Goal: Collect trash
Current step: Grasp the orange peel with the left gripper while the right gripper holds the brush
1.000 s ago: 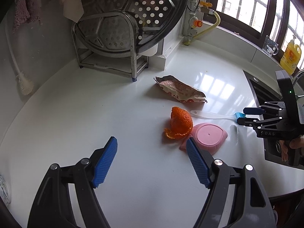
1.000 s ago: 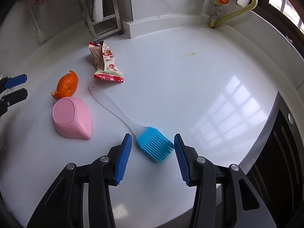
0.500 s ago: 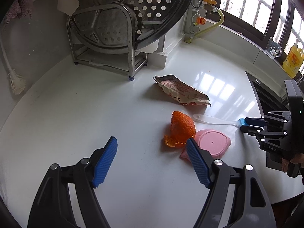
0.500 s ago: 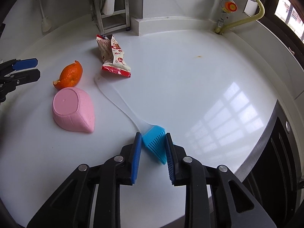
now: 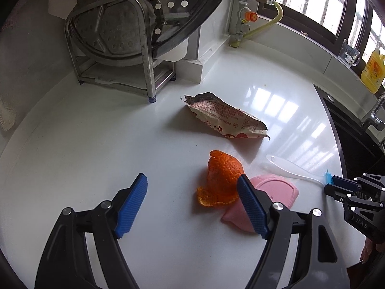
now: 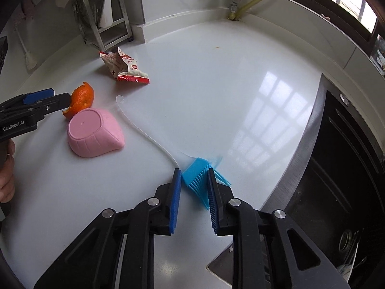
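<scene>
Right wrist view: my right gripper (image 6: 192,192) is closing on the blue brush (image 6: 198,168); orange peel (image 6: 83,97) and wrapper (image 6: 122,68) remain uncollected.

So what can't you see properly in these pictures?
- Pink bowl: it lies upside down, so its inside is hidden in both views; in the left wrist view a finger covers part of it.
- Brush: in the right wrist view the closing right gripper hides part of its bristles.
- Snack wrapper: its print is too small to read.
- Sink: cut off by the right wrist picture's edge.
</scene>
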